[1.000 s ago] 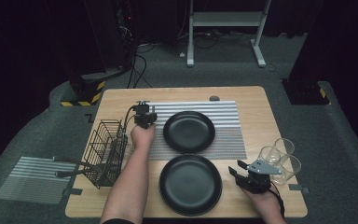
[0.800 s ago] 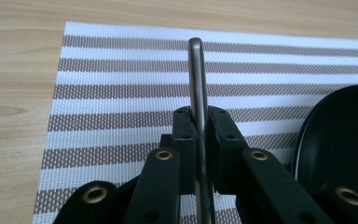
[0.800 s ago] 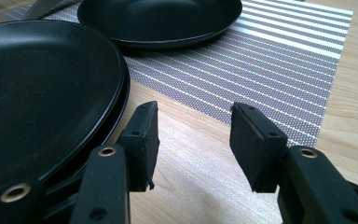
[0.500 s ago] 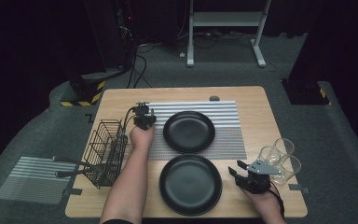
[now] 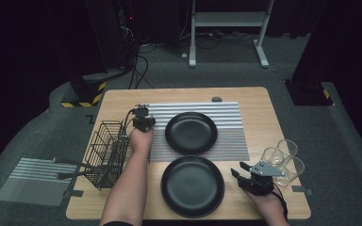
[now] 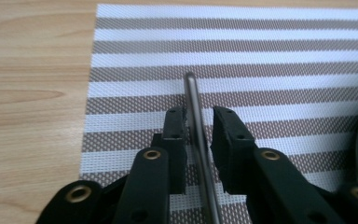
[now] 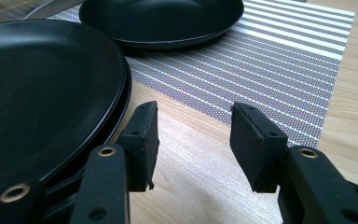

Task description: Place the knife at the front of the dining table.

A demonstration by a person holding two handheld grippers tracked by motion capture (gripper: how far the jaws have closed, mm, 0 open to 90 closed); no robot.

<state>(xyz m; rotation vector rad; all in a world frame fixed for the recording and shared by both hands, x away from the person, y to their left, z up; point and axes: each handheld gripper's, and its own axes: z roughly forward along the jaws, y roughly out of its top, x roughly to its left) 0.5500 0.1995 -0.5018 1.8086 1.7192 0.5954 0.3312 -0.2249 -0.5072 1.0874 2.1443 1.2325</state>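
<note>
Two jaws of the left gripper [image 6: 198, 126] had just been opening around a metal utensil handle [image 6: 196, 116], releasing it onto the striped placemat [image 6: 270, 56] beside the plate [image 5: 191, 133], while the right gripper [image 7: 193, 140] waited half-open and empty.

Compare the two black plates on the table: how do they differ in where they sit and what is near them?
The far plate lies on the striped placemat; the near plate rests on bare wood at the table front edge. The left gripper is beside the far plate, with a metal utensil handle lying between its jaws; the right gripper, open and empty, is beside the near plate. Both are round, black and empty.
</note>
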